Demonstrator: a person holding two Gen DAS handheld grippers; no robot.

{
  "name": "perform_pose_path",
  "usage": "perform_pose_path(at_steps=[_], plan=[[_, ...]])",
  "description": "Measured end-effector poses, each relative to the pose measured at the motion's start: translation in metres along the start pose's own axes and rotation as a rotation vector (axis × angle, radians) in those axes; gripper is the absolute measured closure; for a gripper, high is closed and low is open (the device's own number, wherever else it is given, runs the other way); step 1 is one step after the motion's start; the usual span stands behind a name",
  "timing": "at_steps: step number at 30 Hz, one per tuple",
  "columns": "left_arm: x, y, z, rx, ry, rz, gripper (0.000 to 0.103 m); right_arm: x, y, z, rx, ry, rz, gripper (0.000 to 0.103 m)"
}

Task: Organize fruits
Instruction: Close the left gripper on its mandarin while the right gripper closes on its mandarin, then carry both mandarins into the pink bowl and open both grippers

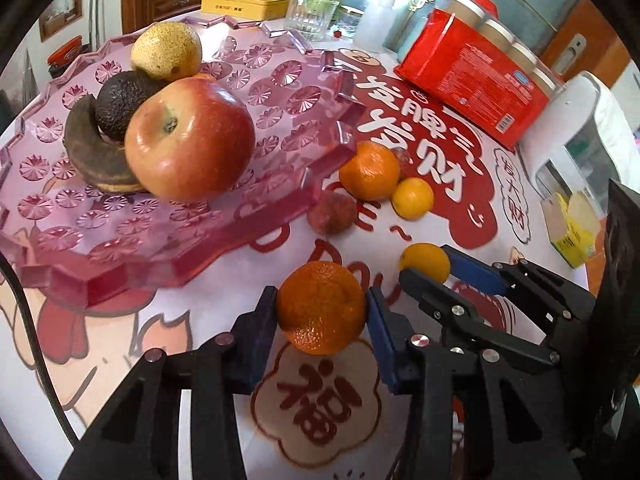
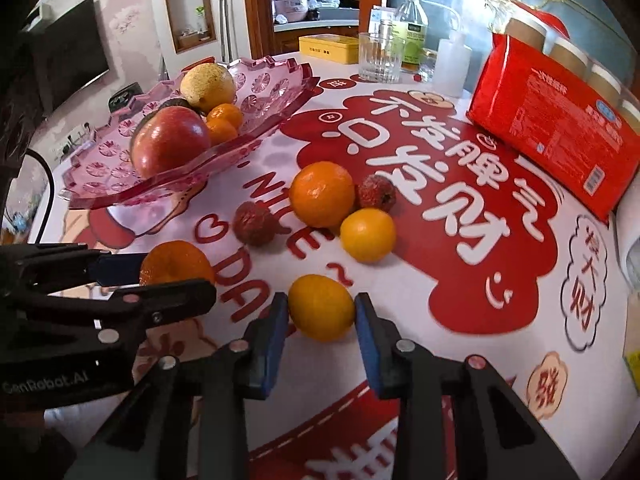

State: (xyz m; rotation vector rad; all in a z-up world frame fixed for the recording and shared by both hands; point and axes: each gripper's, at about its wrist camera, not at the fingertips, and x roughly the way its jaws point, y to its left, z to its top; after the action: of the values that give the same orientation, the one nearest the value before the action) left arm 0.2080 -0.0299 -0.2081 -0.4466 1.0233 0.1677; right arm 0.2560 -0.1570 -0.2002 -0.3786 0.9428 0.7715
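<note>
**Both grippers on citrus, risk = slip/roll en route to tray**

L hand-held gripper (image 1: 322,312) clenched on the wrinkly orange mandarin (image 1: 322,306), blue pads touching both sides. R hand-held gripper (image 2: 321,312) grasping the small smooth yellow-orange citrus (image 2: 321,307) w/ pads on its flanks. Can't tell if either fruit is off the desk (image 2: 420,308) yet. Pink faceted glass fruit tray (image 1: 256,220) is up-left, already crowded w/ the big red apple (image 1: 190,140).

Risks, imo:
- round skins, flat pads: fruit may squirt out
- grippers just beside each other: could clash
- drop near apple: pile may roll over rim

table w/ printed cloth (image 2: 460,280), pink tray (image 1: 256,208), loose fruit (image 2: 322,199)
</note>
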Motion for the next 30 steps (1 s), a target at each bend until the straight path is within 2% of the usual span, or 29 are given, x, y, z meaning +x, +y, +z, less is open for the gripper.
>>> perform_pose_path(at_steps=[9, 18, 24, 30], plan=[[-0.042, 0.008, -0.009, 0.063, 0.003, -0.023, 0.061, -0.029, 0.016, -0.013, 0.090, 0.024, 0.001, 0.069], [-0.084, 0.034, -0.008, 0.099, -0.019, -0.046, 0.061, -0.060, 0.046, -0.020, 0.184, 0.032, -0.020, 0.069], [-0.107, 0.056, -0.007, 0.106, -0.027, -0.057, 0.061, -0.075, 0.071, -0.015, 0.223, 0.028, -0.034, 0.069], [-0.127, 0.080, 0.002, 0.122, -0.055, -0.061, 0.061, -0.086, 0.101, 0.000, 0.206, 0.003, -0.026, 0.069]])
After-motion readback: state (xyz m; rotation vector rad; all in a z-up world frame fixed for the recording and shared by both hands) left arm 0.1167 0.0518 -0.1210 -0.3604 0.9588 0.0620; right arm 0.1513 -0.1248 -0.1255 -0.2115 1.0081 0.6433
